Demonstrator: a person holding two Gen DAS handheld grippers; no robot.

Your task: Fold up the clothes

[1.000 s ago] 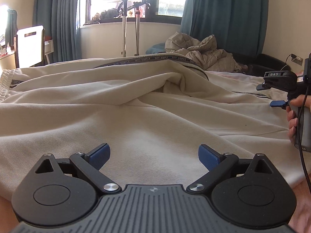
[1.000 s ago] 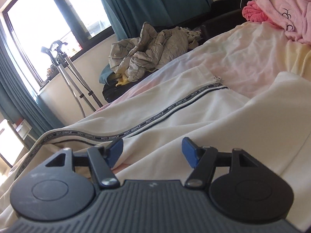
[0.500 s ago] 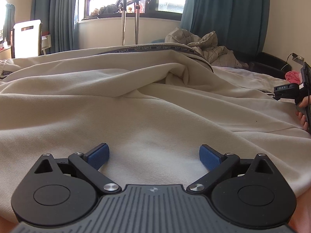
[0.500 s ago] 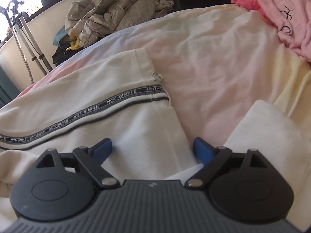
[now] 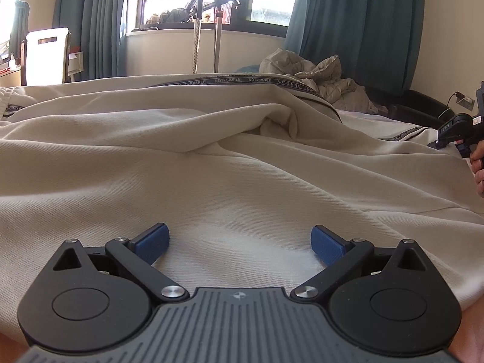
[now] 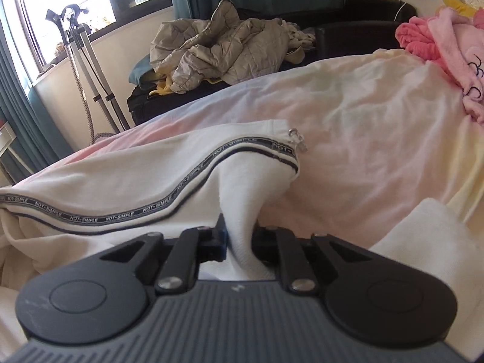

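A cream garment [image 5: 211, 163] with a dark "NOT-SIMPLE" tape stripe lies spread and rumpled over the bed. My left gripper [image 5: 239, 242] is open, its blue pads resting low over the cloth with nothing between them. My right gripper [image 6: 240, 239] is shut on a pinched fold of the same cream garment [image 6: 127, 181] near its zipper end, and the fold rises from the jaws. The right gripper also shows at the right edge of the left wrist view [image 5: 462, 137], held by a hand.
A pale pink and yellow bed sheet [image 6: 378, 139] lies under the garment. Pink clothes [image 6: 447, 45] are piled at the right. A grey quilted jacket [image 6: 224, 48] lies on a dark sofa beyond. A steamer stand [image 5: 205, 30] and a white chair [image 5: 45, 54] stand by the window.
My right gripper went from open to shut on a fold of the cream garment near the zipper end and lifted it. My left gripper stayed open and sank lower toward the cloth.
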